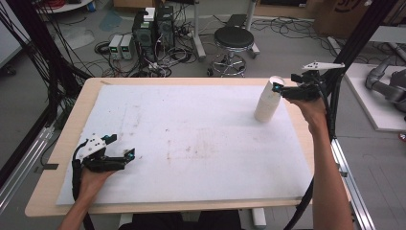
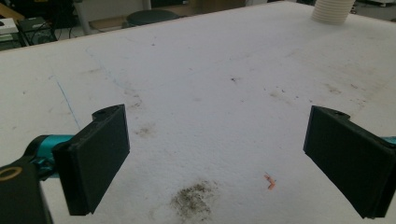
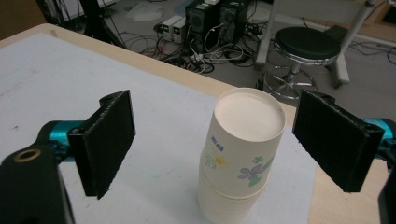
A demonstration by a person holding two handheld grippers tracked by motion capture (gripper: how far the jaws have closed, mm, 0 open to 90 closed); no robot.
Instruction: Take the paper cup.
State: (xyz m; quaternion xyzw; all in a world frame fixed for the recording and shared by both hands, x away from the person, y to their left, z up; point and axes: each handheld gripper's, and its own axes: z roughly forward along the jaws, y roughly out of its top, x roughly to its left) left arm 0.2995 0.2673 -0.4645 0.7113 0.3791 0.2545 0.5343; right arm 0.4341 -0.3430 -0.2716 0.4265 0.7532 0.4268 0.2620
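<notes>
A stack of upside-down paper cups stands at the far right of the white mat. The top cup has a flower print and sits looser than the ones below. My right gripper is open at the height of the stack's top, and in the right gripper view its jaws stand either side of the top cup without touching it. My left gripper is open low over the mat's near left, nothing between its jaws. The stack's base shows far off in the left gripper view.
The mat carries dirt smudges and a small orange scrap. Beyond the table's far edge stand a black stool, computer boxes and tangled cables on the floor. A black frame post rises close to the right hand.
</notes>
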